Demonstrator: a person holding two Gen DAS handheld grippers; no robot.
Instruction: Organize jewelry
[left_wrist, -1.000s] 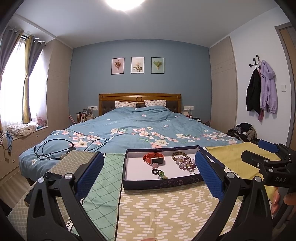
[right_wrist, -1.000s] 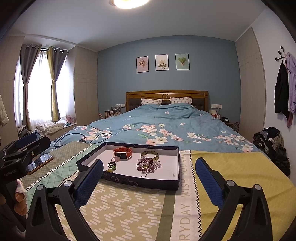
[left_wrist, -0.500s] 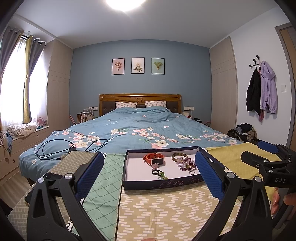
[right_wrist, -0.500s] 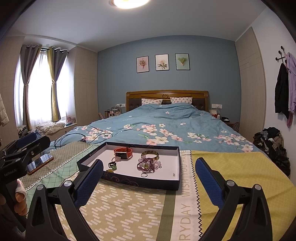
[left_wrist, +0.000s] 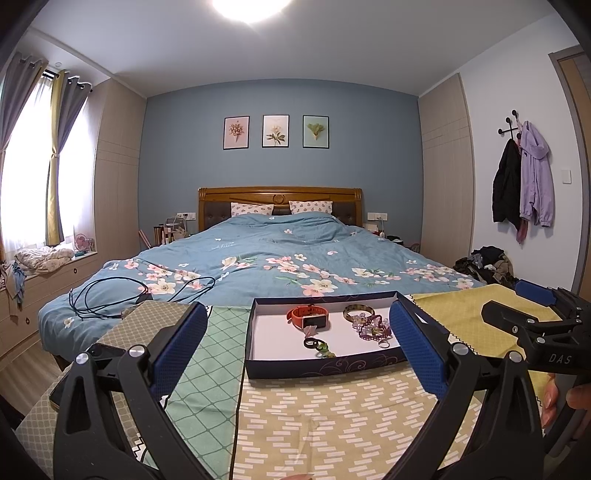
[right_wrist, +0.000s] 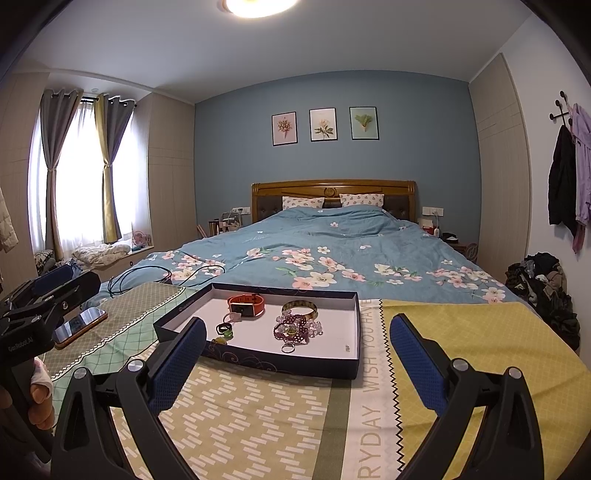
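Observation:
A shallow dark blue box (left_wrist: 325, 365) (right_wrist: 258, 363) with a white floor lies on the patterned cloth at the foot of the bed. Inside it are an orange watch (left_wrist: 308, 316) (right_wrist: 246, 304), a gold bangle (left_wrist: 357, 312) (right_wrist: 300, 308), a heap of purple beads (left_wrist: 373, 330) (right_wrist: 293, 329), and small dark and green rings (left_wrist: 317, 345) (right_wrist: 224, 330). My left gripper (left_wrist: 295, 347) is open, short of the box's near wall, with nothing between its blue pads. My right gripper (right_wrist: 297, 354) is open too, its left pad near the box's front left corner.
A phone (right_wrist: 79, 321) (left_wrist: 92, 360) lies on the cloth to the left of the box. A black cable (left_wrist: 110, 295) is coiled on the blue floral duvet (left_wrist: 277, 258). Clothes are piled on the floor (right_wrist: 543, 284) at the right. Yellow cloth (right_wrist: 461, 332) stretches right of the box.
Almost nothing has moved; both views have shifted by only a hair and the grippers stay open in the same places.

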